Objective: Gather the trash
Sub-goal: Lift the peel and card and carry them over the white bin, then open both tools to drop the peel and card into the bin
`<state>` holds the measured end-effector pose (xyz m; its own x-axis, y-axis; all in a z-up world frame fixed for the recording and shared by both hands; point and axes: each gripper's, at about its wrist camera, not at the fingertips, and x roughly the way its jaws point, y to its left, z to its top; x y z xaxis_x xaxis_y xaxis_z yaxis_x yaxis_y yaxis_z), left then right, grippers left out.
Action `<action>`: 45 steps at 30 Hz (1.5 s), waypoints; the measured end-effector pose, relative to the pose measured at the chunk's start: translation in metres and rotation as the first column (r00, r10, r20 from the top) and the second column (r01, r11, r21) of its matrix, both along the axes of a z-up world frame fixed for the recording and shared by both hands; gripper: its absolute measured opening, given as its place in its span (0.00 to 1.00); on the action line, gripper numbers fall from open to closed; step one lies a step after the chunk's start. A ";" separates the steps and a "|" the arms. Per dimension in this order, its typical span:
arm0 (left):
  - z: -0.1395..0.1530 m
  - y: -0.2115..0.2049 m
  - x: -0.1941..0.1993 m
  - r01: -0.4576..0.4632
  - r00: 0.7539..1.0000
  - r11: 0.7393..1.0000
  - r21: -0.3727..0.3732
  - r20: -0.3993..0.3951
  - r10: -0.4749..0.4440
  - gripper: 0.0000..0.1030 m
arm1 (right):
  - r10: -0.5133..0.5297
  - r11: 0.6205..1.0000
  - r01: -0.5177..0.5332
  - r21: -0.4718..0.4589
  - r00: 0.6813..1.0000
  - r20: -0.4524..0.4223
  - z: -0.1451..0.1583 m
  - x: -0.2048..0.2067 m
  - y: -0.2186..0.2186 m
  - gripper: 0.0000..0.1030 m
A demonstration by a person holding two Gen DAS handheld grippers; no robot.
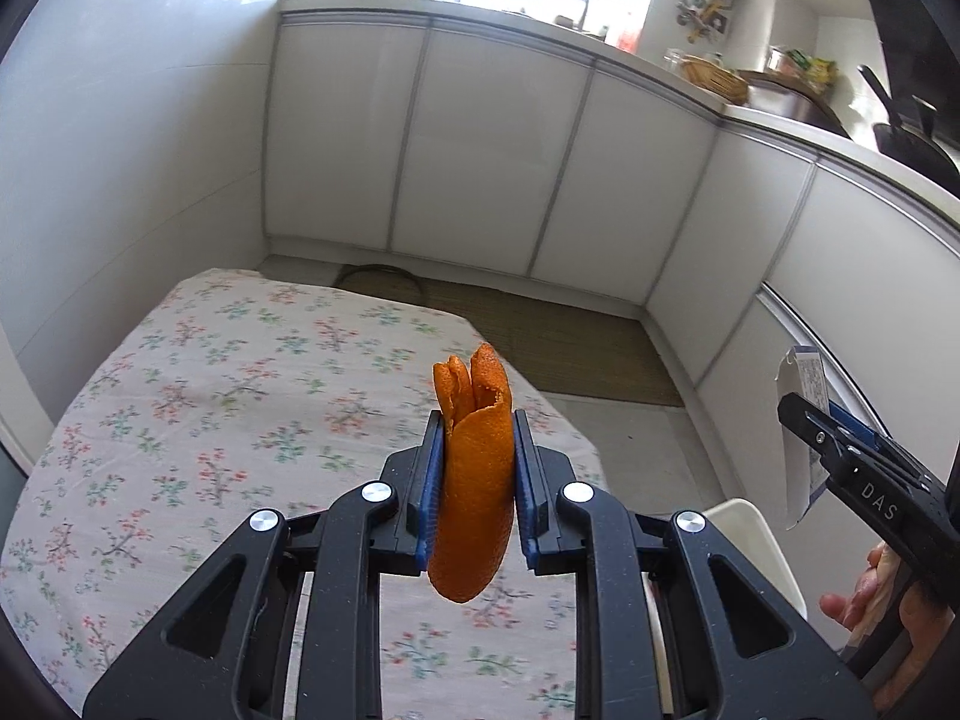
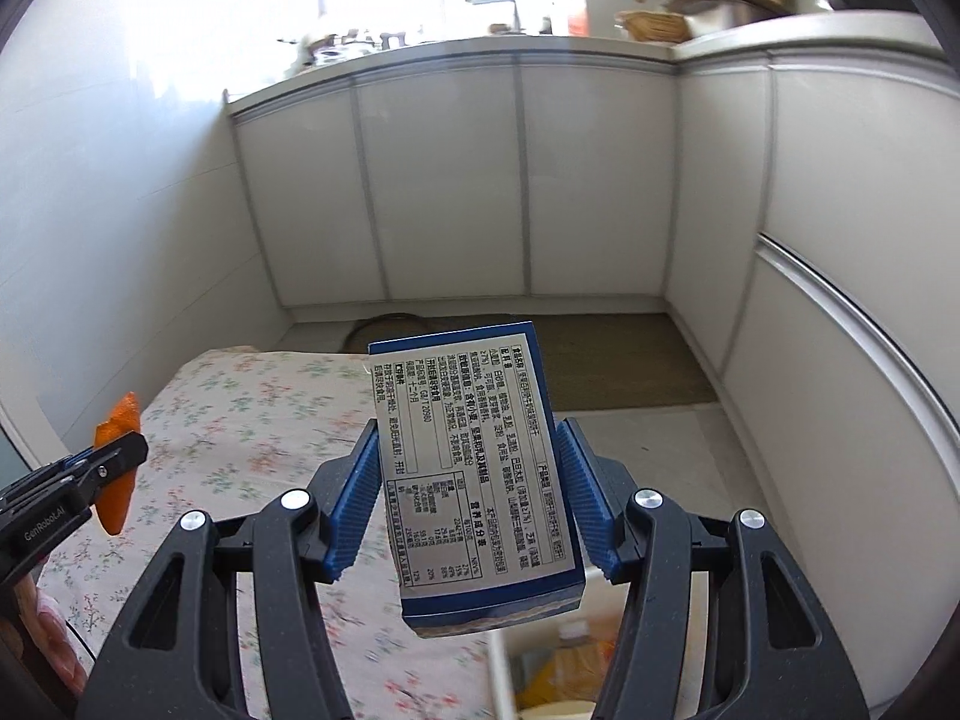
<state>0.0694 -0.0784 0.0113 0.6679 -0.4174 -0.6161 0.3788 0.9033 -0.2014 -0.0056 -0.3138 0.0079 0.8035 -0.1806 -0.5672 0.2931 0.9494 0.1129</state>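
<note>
White cabinets (image 1: 498, 156) line the room behind a desk (image 1: 180, 420) under a floral cloth. Above its right edge, the right hand-held gripper (image 2: 474, 492) clamps a blue printed box (image 2: 480, 468), and the left hand-held gripper (image 1: 478, 462) pinches an orange peel (image 1: 474, 480)

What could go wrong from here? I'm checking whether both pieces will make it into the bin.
1. The orange peel is soft and curled; the left gripper pinches only its middle, so it might slip or tear free over the floral tablecloth.
2. The blue box sits tilted in the right gripper and could twist out.
3. The white bin shows only partly, beside the table edge, so a drop might miss.
</note>
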 end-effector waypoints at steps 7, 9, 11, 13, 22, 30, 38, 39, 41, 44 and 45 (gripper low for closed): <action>-0.001 -0.037 -0.014 0.082 0.997 0.997 0.003 -0.005 -0.082 0.20 | -0.104 0.994 0.105 0.007 0.992 -0.065 -0.009 -0.030 -0.038 0.56; -0.001 -0.046 -0.018 0.105 0.994 0.994 0.004 -0.007 -0.105 0.20 | -0.123 0.992 0.124 0.008 0.985 -0.120 -0.018 -0.036 -0.047 0.56; 0.000 -0.056 -0.022 0.130 0.991 0.991 0.005 -0.006 -0.130 0.20 | -0.146 0.988 0.154 0.030 0.972 -0.184 -0.032 -0.044 -0.059 0.56; 0.000 -0.066 -0.026 0.148 0.989 0.989 0.002 -0.007 -0.148 0.20 | -0.151 0.984 0.167 0.056 0.966 -0.210 -0.040 -0.050 -0.068 0.59; 0.006 -0.122 -0.046 0.255 0.967 0.967 -0.003 -0.007 -0.255 0.20 | -0.271 0.960 0.277 0.035 0.955 -0.119 -0.022 -0.089 -0.093 0.81; 0.012 -0.184 -0.069 0.382 0.924 0.924 -0.015 -0.015 -0.382 0.21 | -0.468 0.883 0.469 0.004 0.883 -0.040 -0.007 -0.125 -0.129 0.90; -0.006 -0.235 -0.083 0.491 0.865 0.870 -0.040 -0.089 -0.493 0.24 | -0.597 0.802 0.596 -0.045 0.802 -0.012 -0.003 -0.152 -0.151 0.93; -0.008 -0.237 -0.083 0.499 0.860 0.866 -0.043 -0.096 -0.501 0.24 | -0.606 0.795 0.605 -0.046 0.795 -0.009 -0.003 -0.155 -0.152 0.93; -0.012 -0.244 -0.086 0.519 0.848 0.854 -0.033 -0.103 -0.520 0.25 | -0.619 0.784 0.618 -0.051 0.785 -0.009 -0.002 -0.159 -0.155 0.93; -0.013 -0.250 -0.090 0.538 0.838 0.843 -0.010 -0.100 -0.536 0.34 | -0.635 0.772 0.633 -0.052 0.773 -0.015 -0.005 -0.157 -0.156 0.93; -0.013 -0.250 -0.091 0.540 0.838 0.842 -0.004 -0.095 -0.538 0.42 | -0.639 0.769 0.637 -0.051 0.769 -0.016 -0.004 -0.158 -0.159 0.93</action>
